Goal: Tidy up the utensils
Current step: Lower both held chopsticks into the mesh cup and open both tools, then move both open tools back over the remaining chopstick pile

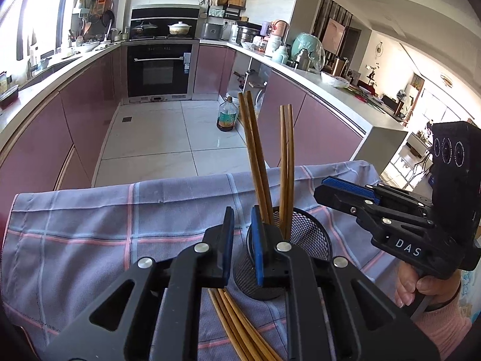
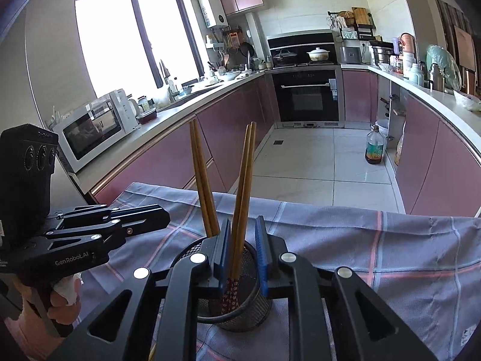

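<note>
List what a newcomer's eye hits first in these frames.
Two pairs of wooden chopsticks stand splayed in a black mesh holder on the checked cloth, one pair between the right gripper's parted jaws. Loose chopsticks lie flat on the cloth beneath the left gripper.

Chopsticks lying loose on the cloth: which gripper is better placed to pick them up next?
Probably left. The loose chopsticks lie just under the left gripper, beside the mesh holder. The right gripper straddles a standing pair inside that holder.
</note>
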`<action>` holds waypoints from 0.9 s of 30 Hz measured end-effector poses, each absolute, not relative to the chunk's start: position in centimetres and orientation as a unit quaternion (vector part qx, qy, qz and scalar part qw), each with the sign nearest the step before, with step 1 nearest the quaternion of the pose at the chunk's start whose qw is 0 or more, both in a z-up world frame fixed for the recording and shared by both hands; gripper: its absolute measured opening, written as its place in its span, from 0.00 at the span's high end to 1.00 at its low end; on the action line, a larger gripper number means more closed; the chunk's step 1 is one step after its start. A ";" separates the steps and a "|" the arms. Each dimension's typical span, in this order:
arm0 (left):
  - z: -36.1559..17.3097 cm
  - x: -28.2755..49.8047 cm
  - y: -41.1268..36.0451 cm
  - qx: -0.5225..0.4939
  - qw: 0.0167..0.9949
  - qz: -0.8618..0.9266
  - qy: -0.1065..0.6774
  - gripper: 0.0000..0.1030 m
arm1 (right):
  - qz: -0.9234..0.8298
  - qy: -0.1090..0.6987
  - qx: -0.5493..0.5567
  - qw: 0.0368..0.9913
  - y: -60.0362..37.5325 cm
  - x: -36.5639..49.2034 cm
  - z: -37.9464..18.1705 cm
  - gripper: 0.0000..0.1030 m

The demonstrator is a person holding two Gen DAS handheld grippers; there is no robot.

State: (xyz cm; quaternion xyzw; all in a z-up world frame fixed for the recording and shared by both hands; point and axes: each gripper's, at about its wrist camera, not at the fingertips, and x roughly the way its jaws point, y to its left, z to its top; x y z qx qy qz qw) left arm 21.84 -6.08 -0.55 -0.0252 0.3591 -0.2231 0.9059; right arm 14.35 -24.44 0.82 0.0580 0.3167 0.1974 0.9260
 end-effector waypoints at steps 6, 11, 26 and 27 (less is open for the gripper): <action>-0.5 19.8 -5.1 -0.022 0.914 -0.216 0.342 0.87 | 0.211 0.308 0.059 0.926 -24.1 12.9 0.9 0.81; -0.4 17.8 -4.6 -0.009 0.922 -0.211 0.325 0.81 | 0.231 0.297 0.055 0.925 -23.5 11.1 1.2 0.78; -5.2 13.0 -1.8 -0.013 0.913 -0.193 0.359 0.78 | 0.283 0.358 0.029 0.889 -20.3 6.6 -4.0 0.76; -5.7 12.8 -1.6 -0.016 0.910 -0.194 0.365 0.78 | 0.283 0.365 0.032 0.886 -20.3 6.6 -4.5 0.76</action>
